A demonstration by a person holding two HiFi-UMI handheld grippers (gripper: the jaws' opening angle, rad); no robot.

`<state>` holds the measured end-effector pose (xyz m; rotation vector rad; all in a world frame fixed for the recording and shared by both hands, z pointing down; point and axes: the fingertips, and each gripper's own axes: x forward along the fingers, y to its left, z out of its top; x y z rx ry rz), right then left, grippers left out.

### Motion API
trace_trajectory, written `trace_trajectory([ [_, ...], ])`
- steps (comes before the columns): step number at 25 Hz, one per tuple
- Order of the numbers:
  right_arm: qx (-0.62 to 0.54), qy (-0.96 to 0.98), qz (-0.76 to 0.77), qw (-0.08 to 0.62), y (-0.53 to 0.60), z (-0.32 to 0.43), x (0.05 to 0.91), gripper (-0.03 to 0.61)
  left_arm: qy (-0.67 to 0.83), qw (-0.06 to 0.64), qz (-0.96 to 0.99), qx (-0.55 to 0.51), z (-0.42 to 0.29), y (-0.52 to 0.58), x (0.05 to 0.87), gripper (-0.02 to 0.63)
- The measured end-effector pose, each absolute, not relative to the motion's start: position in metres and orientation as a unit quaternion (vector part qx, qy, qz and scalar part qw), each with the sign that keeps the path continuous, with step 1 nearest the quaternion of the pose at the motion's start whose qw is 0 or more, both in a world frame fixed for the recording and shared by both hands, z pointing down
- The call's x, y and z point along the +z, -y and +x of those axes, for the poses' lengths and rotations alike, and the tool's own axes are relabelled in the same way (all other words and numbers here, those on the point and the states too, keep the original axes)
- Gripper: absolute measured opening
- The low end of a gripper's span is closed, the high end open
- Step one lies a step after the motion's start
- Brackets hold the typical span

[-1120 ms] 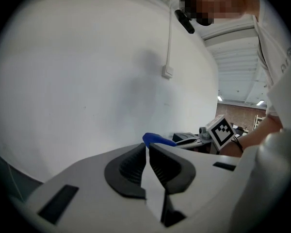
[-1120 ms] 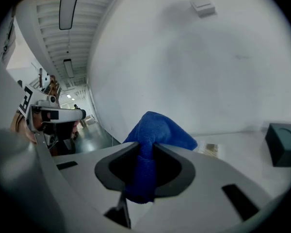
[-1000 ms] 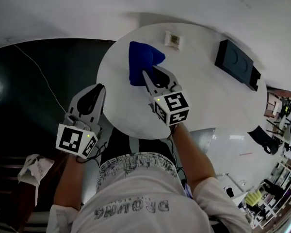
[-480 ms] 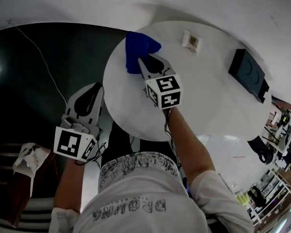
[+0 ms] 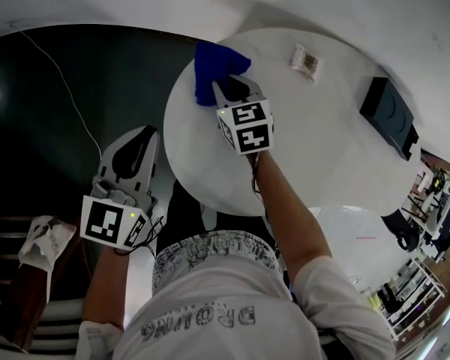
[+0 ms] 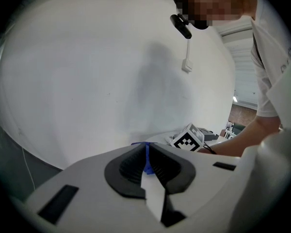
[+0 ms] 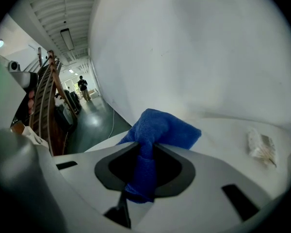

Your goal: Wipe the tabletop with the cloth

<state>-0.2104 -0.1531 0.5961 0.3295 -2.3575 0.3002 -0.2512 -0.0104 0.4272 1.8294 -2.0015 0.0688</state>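
1. The right gripper [image 5: 226,90] has its jaws clamped on a fold of the blue cloth [image 5: 210,67], which bunches just ahead of them at the far left rim of the tabletop [image 5: 322,156]
2. Most of the surface lies to its right and back toward the person, so the stroke likely drags that way
3. The left gripper [image 5: 139,145], jaws together and empty, hangs off the table, well apart

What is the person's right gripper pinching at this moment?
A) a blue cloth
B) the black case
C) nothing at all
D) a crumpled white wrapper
A: the right gripper view shows the right gripper with its jaws closed on the blue cloth, which bunches out ahead of them over the white table.
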Motion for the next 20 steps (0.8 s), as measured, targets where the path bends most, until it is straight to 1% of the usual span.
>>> trace_trajectory([
  [5, 0.139, 0.910, 0.140, 0.364, 0.158, -0.196, 0.597, 0.095, 0.710, 0.214, 0.671, 0.028, -0.243, 0.019, 0.427, 0.037],
  [10, 0.157, 0.904, 0.165, 0.362, 0.176, -0.166, 0.598, 0.095, 0.693, 0.208, 0.689, 0.032, -0.224, 0.038, 0.422, 0.037],
  [15, 0.171, 0.897, 0.194, 0.359, 0.197, -0.123, 0.597, 0.094, 0.674, 0.206, 0.708, 0.037, -0.197, 0.057, 0.422, 0.037],
  [20, 0.188, 0.886, 0.233, 0.354, 0.220, -0.062, 0.596, 0.094, 0.650, 0.202, 0.732, 0.042, -0.160, 0.079, 0.420, 0.037],
])
